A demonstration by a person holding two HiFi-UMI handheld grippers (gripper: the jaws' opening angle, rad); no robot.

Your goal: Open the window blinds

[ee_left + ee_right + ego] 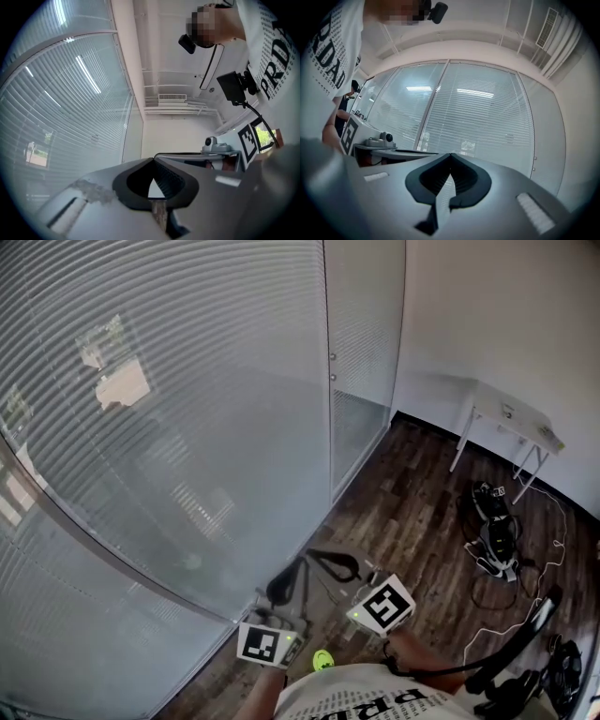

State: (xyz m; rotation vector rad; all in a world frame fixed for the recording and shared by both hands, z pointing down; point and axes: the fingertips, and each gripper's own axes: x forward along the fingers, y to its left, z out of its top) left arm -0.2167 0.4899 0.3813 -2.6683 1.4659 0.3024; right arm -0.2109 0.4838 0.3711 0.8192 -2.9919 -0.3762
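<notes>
White slatted blinds hang shut behind a long glass wall that fills the left of the head view. They also show in the left gripper view and the right gripper view. Both grippers are held side by side low in the head view, short of the glass. My left gripper is shut with nothing between its jaws. My right gripper is shut and empty too, and points level at the blinds.
A narrower glass panel with small fittings adjoins the blinds on the right. A white table stands against the far wall. Cables and gear lie on the dark wood floor. Another person stands far left.
</notes>
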